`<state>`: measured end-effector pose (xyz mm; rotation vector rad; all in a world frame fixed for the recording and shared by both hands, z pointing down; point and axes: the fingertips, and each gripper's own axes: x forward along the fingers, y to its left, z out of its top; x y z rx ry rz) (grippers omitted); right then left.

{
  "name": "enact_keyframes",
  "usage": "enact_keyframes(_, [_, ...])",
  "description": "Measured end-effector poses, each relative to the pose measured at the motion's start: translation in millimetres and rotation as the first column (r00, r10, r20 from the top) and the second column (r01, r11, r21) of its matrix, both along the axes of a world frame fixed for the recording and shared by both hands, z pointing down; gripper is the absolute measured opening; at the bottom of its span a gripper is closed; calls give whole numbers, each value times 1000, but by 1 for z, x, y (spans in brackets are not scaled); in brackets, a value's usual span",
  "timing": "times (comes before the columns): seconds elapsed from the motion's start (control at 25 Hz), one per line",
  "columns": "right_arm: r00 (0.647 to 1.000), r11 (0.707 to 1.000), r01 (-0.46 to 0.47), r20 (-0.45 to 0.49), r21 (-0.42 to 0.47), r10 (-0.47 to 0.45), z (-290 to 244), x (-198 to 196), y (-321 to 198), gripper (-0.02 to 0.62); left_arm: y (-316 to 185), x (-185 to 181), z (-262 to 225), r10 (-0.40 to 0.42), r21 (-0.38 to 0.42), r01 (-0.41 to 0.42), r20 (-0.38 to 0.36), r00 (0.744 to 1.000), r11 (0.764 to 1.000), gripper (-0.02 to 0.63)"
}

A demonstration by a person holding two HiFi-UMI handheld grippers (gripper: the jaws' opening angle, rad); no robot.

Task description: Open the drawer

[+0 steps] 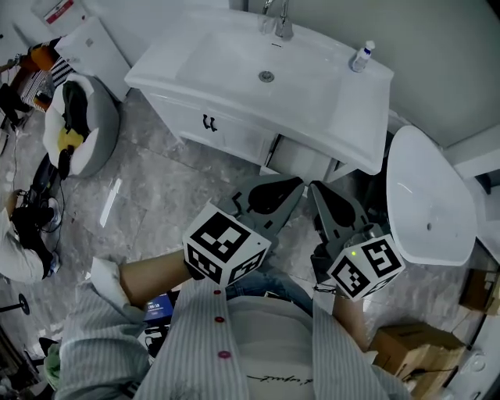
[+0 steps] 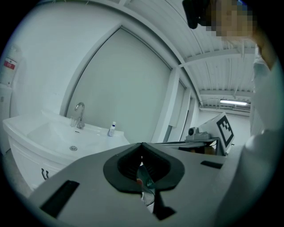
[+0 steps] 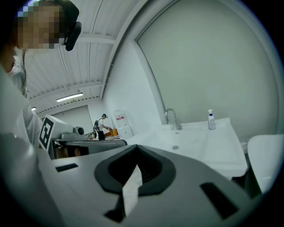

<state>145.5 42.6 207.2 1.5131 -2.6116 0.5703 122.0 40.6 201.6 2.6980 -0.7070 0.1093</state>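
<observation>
Drawer (image 1: 228, 134) front partly under sink (image 1: 148, 74) rim, bottle (image 1: 362, 56) label unreadable, box (image 1: 478, 291) cropped

White washbasin (image 1: 226, 62): faucet (image 1: 281, 23) at rear, small bottle (image 1: 362, 56) on right corner. Toilet (image 1: 426, 199) just beside. Cardboard box (image 1: 410, 344) on floor.

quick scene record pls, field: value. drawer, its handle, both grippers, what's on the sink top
drawer: looks shut, in the white vanity under the sink
handle: dark, on the drawer front, nothing touching it
left gripper: jaws together, empty, short of the vanity
right gripper: jaws together, empty, beside the left one
sink top: faucet at the back, small bottle near the corner
beside vanity: white toilet
task state: drawer not yet reached
</observation>
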Motion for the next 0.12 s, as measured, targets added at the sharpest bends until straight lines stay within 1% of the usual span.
enact_keyframes(0.12, [1000, 1000, 6, 5, -11, -6, 4, -2, -2, 8, -1, -1, 2, 1, -1, -1, 4, 1000, 1000, 17])
